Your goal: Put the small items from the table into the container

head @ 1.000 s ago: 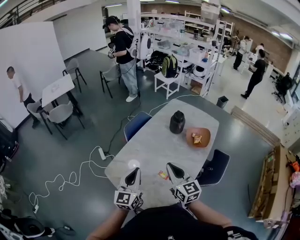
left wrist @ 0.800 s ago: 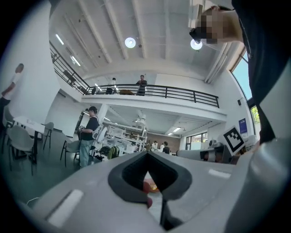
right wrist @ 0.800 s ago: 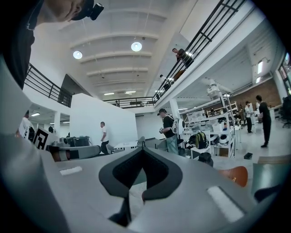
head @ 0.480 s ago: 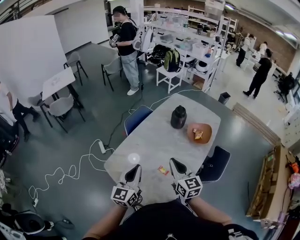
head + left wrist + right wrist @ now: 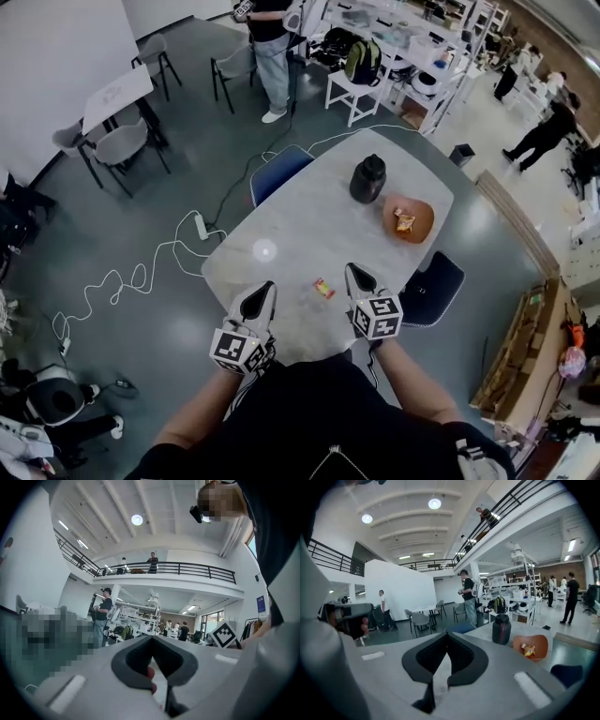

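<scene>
Two tongs reach over the marble table (image 5: 309, 234) in the head view, left gripper (image 5: 265, 287) and right gripper (image 5: 353, 272), with a small orange wrapper (image 5: 323, 288) lying between them, well apart from the orange bowl (image 5: 427, 212). Left gripper view: jaw tips touching. Right gripper view: likewise closed, empty.

A black jug (image 5: 367, 178) stands upright — white cable (image 5: 142, 274) snakes across the floor (image 5: 112, 366).

No readable text or numbers (0 legible)

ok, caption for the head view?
Left gripper and right gripper, shut, flank a small packet on the table; orange bowl beyond.
</scene>
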Tool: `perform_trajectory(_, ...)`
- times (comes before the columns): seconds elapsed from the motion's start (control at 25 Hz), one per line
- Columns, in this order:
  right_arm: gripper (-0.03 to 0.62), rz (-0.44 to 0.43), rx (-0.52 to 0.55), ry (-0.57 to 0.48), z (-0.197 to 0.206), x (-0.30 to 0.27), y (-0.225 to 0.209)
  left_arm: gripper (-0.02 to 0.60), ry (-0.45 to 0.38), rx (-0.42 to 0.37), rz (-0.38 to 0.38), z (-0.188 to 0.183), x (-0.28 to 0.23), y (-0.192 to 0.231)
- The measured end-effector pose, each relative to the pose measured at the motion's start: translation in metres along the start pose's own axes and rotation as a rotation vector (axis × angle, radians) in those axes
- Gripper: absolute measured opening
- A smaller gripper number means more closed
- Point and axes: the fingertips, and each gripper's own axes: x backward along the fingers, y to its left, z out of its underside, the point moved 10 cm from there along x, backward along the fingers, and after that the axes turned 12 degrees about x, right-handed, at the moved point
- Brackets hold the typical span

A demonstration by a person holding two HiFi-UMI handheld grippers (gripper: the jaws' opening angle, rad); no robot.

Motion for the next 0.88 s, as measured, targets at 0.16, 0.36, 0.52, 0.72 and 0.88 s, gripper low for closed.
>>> perform_trajectory(0.16,0.083,-0.083,0.015,0.183,0.055,-0.046,-0.011,0.003,0.03,0.021,-0.051,0.01,0.005,0.006)
perform_trajectory(0.36,0.138,-0.172,0.004,0.429,0.137,-0.096,-0.016,0.003,0.058,0.044,-0.144,0.022,0.019,0.019)
perform_trajectory(0.52,0.163,-0.23,-0.001,0.575,0.192,-0.126,-0.013,0.003,0.073,0.084,-0.26,0.033,0.04,0.028)
perform_trajectory(0.72,0.169,-0.254,0.095,0.708,0.236,-0.156,-0.01,0.003,0.102,0.131,-0.386,0.049,0.066,0.027)
perform_trajectory(0.88,0.157,-0.254,0.147,0.737,0.258,-0.17,-0.006,0.003,0.106,0.154,-0.46,0.06,0.083,0.024)
